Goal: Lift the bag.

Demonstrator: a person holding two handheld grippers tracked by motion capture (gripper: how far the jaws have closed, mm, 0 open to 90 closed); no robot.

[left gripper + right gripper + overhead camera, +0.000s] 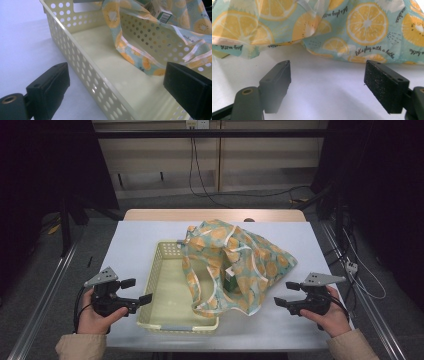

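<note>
1. High view: pale yellow perforated plastic basket [172, 292] on the white table top [135, 240], left of centre. Soft teal fabric bag printed with orange citrus slices [250, 262] slumped over the basket's right wall, partly inside it and partly on the table to the right. Small green carton [231, 282] visible inside the bag's open mouth. Left gripper [141, 291] held just left of the basket's near left corner, jaws apart and empty. Right gripper [284, 294] held near the table's near right edge, just right of the bag, jaws wide apart and empty.

2. Left gripper view: left gripper [115, 85] spread wide, one jaw outside the basket's [82, 67] perforated wall, the other over its inside, pressing on nothing. Bag handle [130, 57] draped onto the basket floor; green carton [160, 13] at the far top, inside the bag.

3. Right gripper view: right gripper [327, 75] wide open above bare table top [324, 100], gripping nothing. Citrus-print bag [362, 27] lying just beyond the jaws, apart from both.
</note>
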